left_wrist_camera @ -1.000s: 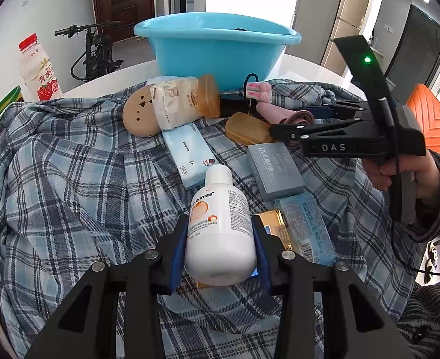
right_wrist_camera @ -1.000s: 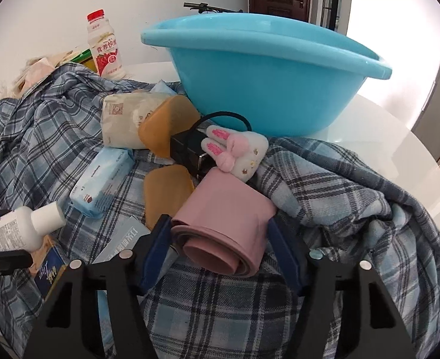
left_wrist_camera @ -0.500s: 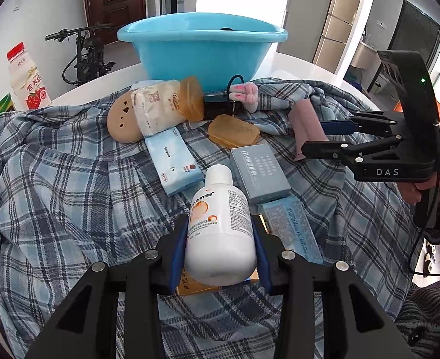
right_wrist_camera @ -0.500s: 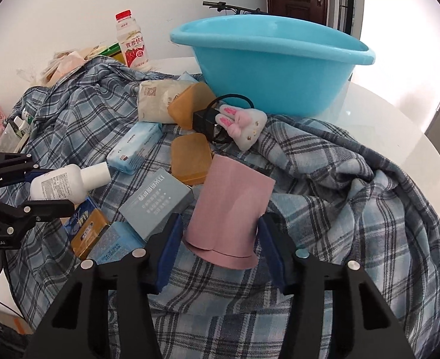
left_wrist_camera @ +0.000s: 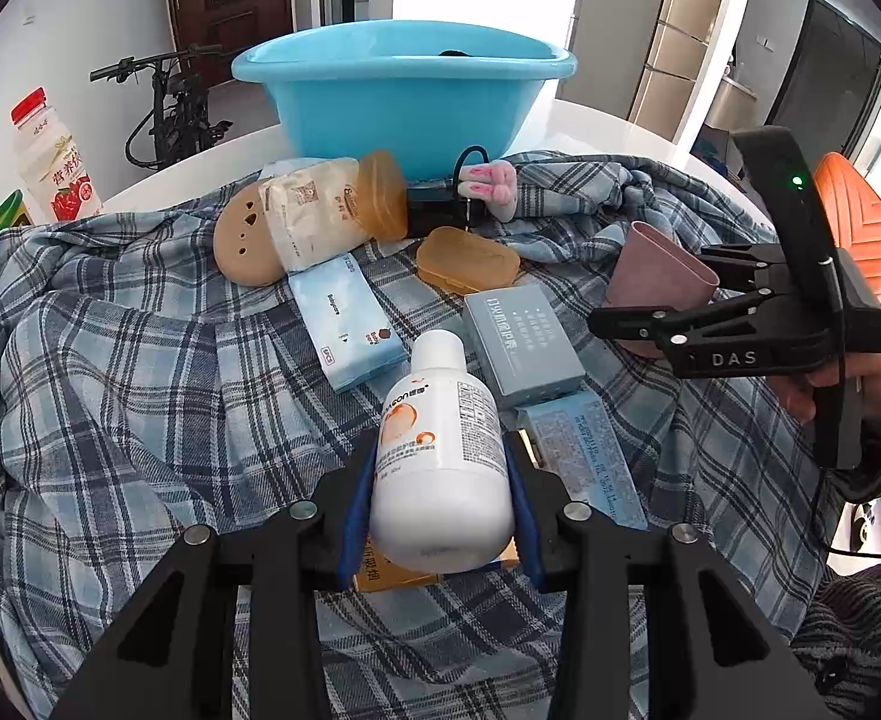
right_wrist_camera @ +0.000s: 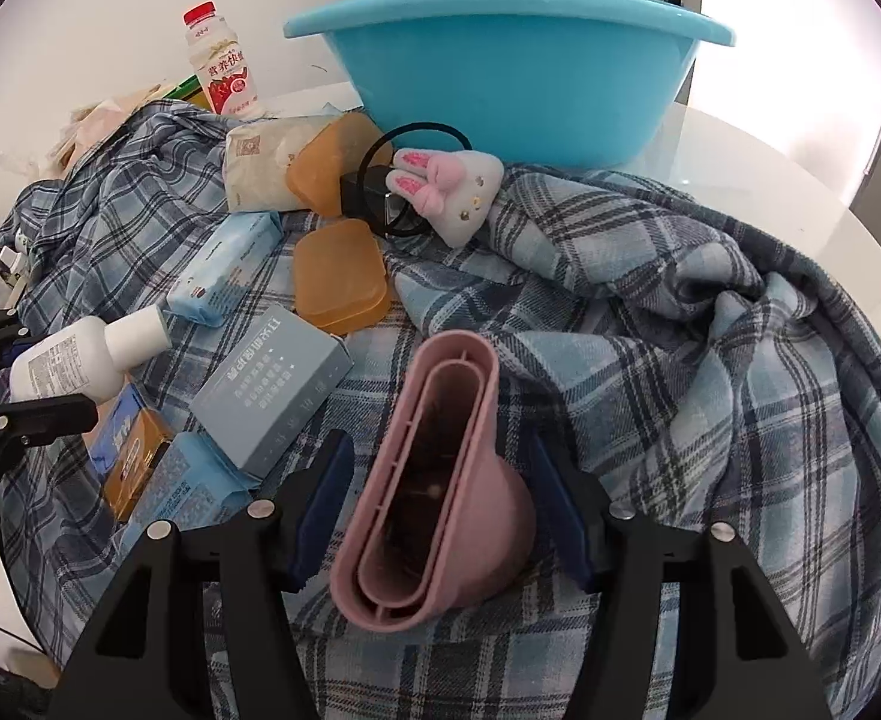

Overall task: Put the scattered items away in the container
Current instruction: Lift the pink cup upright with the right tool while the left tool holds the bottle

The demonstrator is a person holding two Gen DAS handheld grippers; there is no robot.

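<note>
In the left wrist view, the left gripper is clamped on a white plastic bottle with an orange logo. The blue pads press its flanks near the base, and its capped neck points toward twelve o'clock. The bottle's long axis runs straight at the light blue plastic basin, which stands at twelve o'clock on the white table beyond the blue plaid cloth. Between tool and basin lie a pale blue tissue pack, a grey-blue carton, an amber plastic soap case and a pink-eared plush rabbit. At three o'clock the right gripper carries a flattened dusty-pink silicone cup clear of the cloth. In the right wrist view, that cup sits between the jaws with its open mouth facing the camera. Its sides appear to press the blue pads, so I judge the jaws closed on it. From there the basin again lies at twelve o'clock, past the rabbit. Both loads seem to need lifting above the rim and carrying forward. Neither hand looks clearly closer, though the right seems slightly nearer.
</note>
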